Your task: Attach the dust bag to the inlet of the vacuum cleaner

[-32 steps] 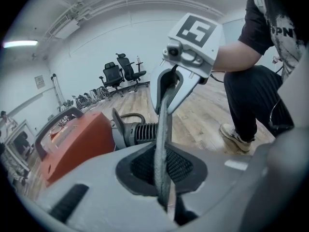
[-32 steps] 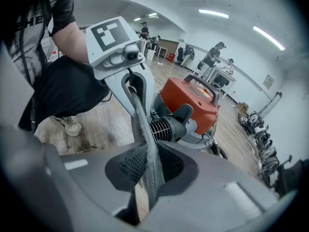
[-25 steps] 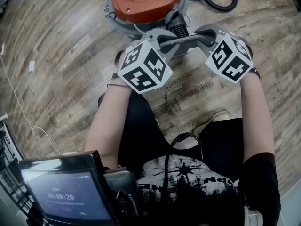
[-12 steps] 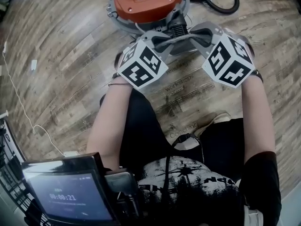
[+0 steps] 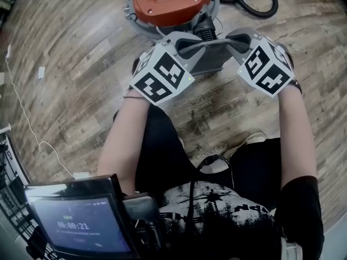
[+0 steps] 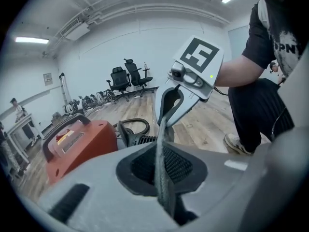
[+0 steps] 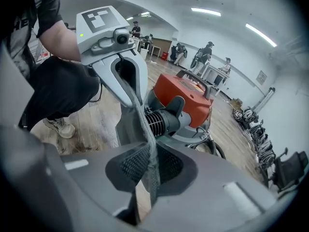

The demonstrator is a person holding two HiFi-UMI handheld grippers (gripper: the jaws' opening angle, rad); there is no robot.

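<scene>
Your left gripper point(image 5: 183, 43) and right gripper point(image 5: 238, 40) are clamped tight on the top edge of the grey dust bag point(image 5: 209, 59). It hangs just short of the inlet point(image 5: 206, 32) at 12 o'clock. An uneven push could pull the fabric free.

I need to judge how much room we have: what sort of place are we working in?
Probably a large open lab or workshop hall: bare wood-plank floor, ceiling strip lights, office chairs lined along the far wall, and people standing about in the background.
</scene>
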